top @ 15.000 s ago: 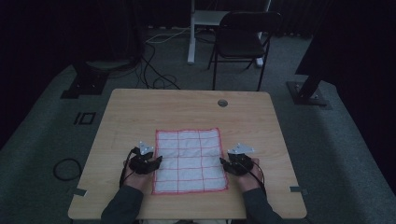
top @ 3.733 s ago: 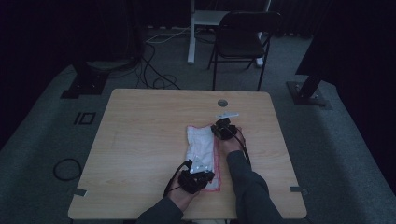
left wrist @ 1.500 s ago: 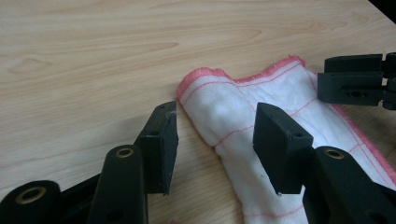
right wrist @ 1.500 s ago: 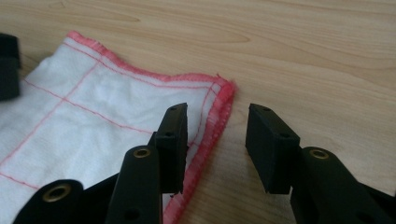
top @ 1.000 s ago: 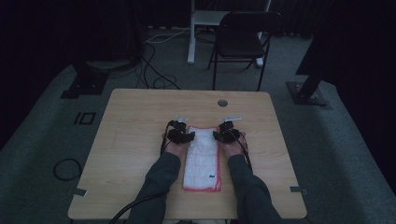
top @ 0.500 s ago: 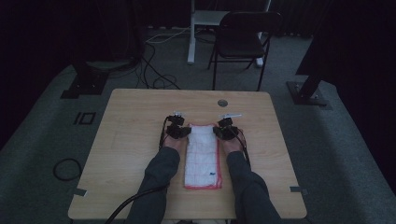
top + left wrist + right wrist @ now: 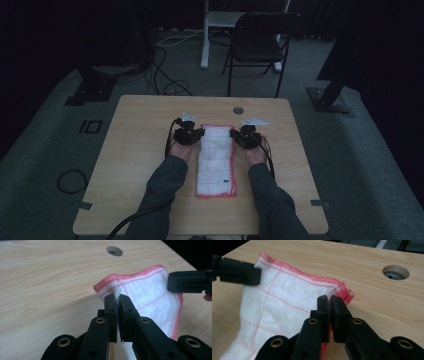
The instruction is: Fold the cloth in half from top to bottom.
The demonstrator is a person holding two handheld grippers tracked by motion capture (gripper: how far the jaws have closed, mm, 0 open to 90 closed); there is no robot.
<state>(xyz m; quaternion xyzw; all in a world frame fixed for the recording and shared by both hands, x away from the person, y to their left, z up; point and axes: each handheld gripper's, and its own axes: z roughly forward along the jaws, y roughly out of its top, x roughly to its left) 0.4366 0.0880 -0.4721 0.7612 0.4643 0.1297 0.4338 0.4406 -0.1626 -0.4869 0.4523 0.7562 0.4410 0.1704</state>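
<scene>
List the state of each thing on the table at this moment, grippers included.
Cloth: folded into a long strip, far end lifted off the table.
Left gripper: shut on the cloth's far left corner.
Right gripper: shut on the cloth's far right corner.

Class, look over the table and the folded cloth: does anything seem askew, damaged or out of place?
Nothing stands out. The cloth lies folded in a tidy strip, and each gripper pinches one far corner.
</scene>
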